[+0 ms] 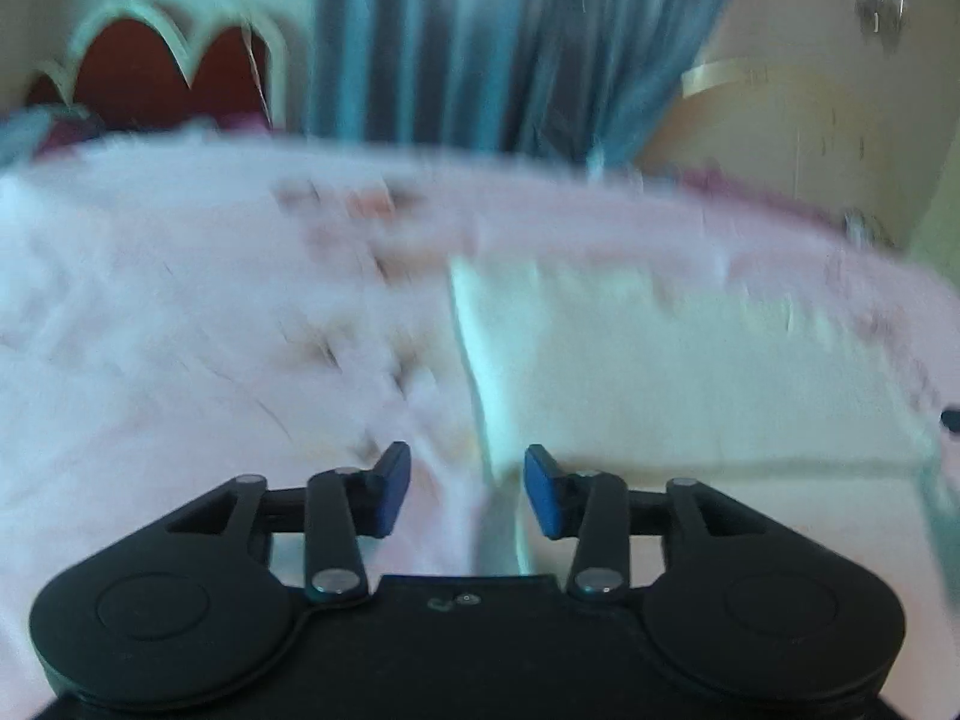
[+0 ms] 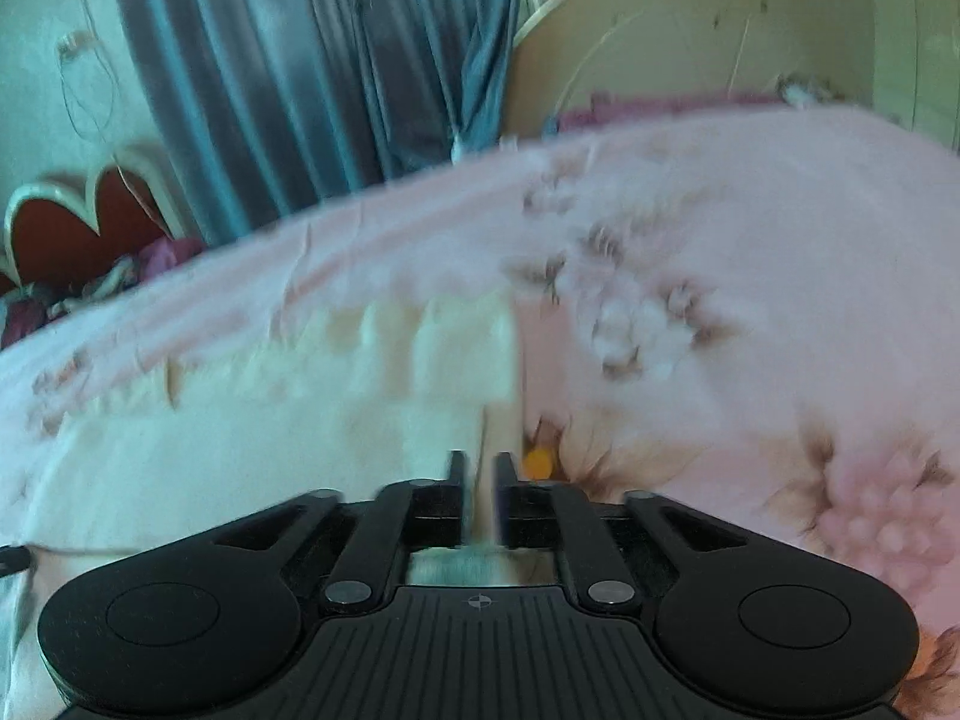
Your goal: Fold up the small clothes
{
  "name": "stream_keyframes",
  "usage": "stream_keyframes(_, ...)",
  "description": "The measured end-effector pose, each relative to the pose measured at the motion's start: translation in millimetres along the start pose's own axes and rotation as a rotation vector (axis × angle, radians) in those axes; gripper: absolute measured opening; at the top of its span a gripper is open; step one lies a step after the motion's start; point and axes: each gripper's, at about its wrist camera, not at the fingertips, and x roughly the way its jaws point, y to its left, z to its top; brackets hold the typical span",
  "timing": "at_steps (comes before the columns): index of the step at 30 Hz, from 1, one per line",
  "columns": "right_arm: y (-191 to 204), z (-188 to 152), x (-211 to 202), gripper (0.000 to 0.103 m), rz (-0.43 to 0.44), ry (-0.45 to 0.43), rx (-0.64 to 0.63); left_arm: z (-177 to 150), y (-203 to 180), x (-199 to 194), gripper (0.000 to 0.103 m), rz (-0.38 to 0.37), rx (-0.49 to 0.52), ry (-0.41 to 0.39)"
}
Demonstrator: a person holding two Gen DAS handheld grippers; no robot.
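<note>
Where the left wrist view looks down over the bed, you see the left gripper (image 1: 467, 489) at 6 o'clock with its blue pads (image 1: 393, 489) standing well apart. Nothing is pinched between them. The left edge of the cream garment (image 1: 690, 372) runs down toward the gap from 12 o'clock, and its near left corner lies just beyond the right pad; the blur does not let you tell whether the pad touches it. The garment spreads flat from the centre toward 3 o'clock on the pink floral bedsheet (image 1: 180, 330). A blue curtain (image 1: 480, 42) hangs at 12 o'clock, and a red headboard (image 1: 144, 72) stands at 10 o'clock.

In the right wrist view, you find the right gripper (image 2: 479, 498) at 6 o'clock with its fingers only slightly parted. A strip of pale cloth shows in the narrow gap, but the blur does not let you tell whether the fingers press on it. The cream garment (image 2: 240, 432) lies from the gap toward 9 o'clock, its right edge in line with the fingers. The bedsheet (image 2: 750, 300) fills the field from 1 to 4 o'clock. The curtain (image 2: 312, 60) hangs at 11 o'clock.
</note>
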Motion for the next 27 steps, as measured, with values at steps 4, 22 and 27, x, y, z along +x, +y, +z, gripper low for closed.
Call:
stream_keyframes(4,24,-4,17,0.021,0.061,0.047,-0.094,10,-23,1,0.054,-0.071,0.017,-0.037)
stream_keyframes(22,28,26,93,0.021,-0.002,0.142,-0.135,60,-28,121,0.060,-0.135,0.094,0.090)
stream_keyframes(27,21,32,94,0.021,-0.062,0.134,-0.142,71,-20,125,0.057,-0.141,0.109,0.088)
